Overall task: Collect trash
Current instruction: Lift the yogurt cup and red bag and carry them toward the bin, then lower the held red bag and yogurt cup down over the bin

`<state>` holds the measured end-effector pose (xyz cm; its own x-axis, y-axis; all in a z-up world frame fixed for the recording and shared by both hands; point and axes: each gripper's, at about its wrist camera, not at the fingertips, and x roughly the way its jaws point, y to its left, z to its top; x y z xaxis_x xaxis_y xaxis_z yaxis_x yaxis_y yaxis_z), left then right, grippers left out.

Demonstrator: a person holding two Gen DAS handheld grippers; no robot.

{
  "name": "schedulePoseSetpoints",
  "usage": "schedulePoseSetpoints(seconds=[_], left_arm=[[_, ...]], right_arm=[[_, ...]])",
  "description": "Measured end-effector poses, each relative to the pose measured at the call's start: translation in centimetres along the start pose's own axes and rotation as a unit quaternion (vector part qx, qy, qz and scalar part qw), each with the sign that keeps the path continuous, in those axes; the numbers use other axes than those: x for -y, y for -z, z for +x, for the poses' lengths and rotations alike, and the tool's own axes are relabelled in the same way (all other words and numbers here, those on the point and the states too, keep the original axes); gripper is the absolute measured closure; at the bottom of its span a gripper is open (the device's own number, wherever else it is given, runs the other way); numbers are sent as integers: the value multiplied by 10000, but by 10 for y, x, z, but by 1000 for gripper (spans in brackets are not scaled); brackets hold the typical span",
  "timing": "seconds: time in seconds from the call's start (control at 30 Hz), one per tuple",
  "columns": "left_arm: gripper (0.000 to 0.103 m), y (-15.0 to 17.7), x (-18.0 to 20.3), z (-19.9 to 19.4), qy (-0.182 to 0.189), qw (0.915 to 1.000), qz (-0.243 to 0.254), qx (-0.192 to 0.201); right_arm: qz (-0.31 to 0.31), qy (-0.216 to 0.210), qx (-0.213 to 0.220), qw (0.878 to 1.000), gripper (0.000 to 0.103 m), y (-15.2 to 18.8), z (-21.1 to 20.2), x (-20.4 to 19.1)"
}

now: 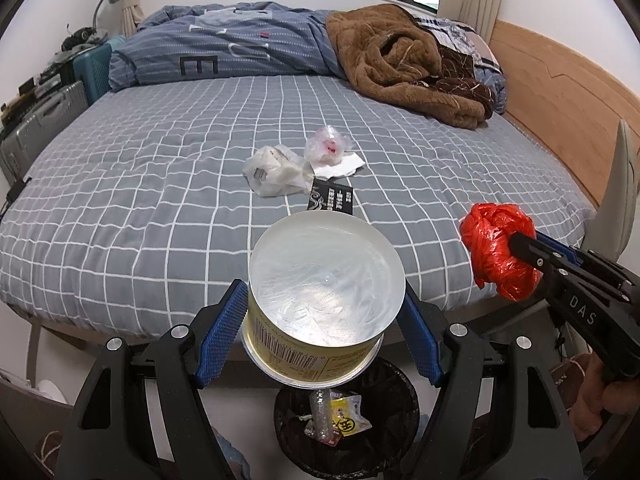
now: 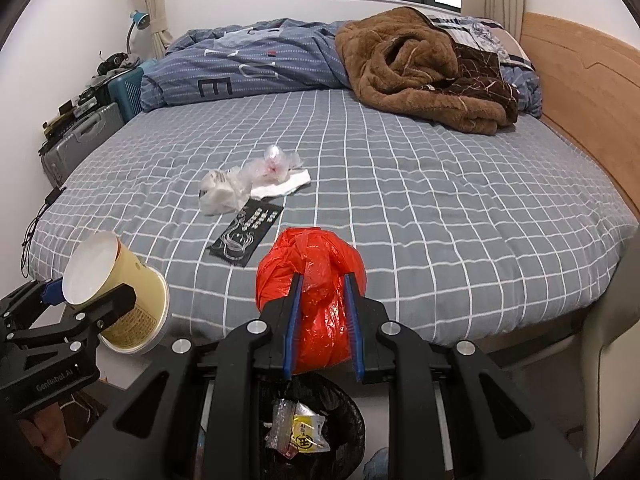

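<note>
Over the bin (image 1: 348,420) at the foot of the bed (image 1: 160,184), both hands arrive loaded. Left gripper (image 1: 322,312) is clamped across a yellow paper cup (image 1: 320,300), blue pads (image 1: 222,332) pressing its side walls, the cup tipped so its pale bottom faces the camera and its mouth points down toward the bin. That tilt looks deliberate: let go and it should fall straight in. From the right wrist view the same cup (image 2: 120,300) sits out past the mattress edge, clear of the sheet.

Right gripper (image 2: 322,320) has its fingers squeezed close on a crumpled red plastic bag (image 2: 310,280), pinching the lower half of the bundle so the bulk bulges above the pads. It hangs directly above the black-lined bin (image 2: 312,432), which already holds a few wrappers (image 2: 298,428). From the left wrist view the red bag (image 1: 500,248) is off to the side of the cup, well apart from it, so the two loads shouldn't collide.

Plenty left, though: a clear plastic bag (image 2: 220,196), a pinkish wad of film (image 2: 276,166), a white tissue (image 2: 284,186) and a flat black packet (image 2: 246,232) lie clustered mid-bed. I'd judge the drop comes next, then another trip out for that pile.
</note>
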<state>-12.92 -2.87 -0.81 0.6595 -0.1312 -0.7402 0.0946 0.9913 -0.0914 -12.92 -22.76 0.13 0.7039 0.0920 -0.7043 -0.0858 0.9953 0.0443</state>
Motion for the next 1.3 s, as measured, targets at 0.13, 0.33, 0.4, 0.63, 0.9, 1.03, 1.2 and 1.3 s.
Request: schedulePoseSetpoints(seconds=[0.13, 0.33, 0.4, 0.63, 0.9, 1.03, 1.2, 1.3], left_arm=[[31, 9, -2, -1, -11, 10000, -4, -57], [31, 22, -7, -2, -24, 9999, 26, -159], [31, 26, -9, -3, -30, 9998, 18, -172], [31, 43, -10, -3, -41, 9995, 12, -320], [31, 62, -10, -3, -42, 9989, -4, -472], [31, 68, -12, -3, -37, 9987, -54, -511], [31, 77, -16, 1, -72, 9981, -105, -600], [31, 84, -18, 2, -81, 9977, -147, -658]], right_arm=[[1, -12, -96, 10000, 83, 9, 1, -2], [-25, -22, -186, 9998, 83, 19, 0, -6], [-26, -26, -212, 9998, 83, 22, -1, -6], [-60, -40, -322, 9995, 83, 36, -3, -9], [-56, -24, -480, 9988, 83, 51, -2, -8], [-32, -10, -536, 9986, 83, 57, -2, -6], [3, -4, -622, 9981, 83, 67, 0, -4], [39, -12, -748, 9972, 83, 78, 5, -2]])
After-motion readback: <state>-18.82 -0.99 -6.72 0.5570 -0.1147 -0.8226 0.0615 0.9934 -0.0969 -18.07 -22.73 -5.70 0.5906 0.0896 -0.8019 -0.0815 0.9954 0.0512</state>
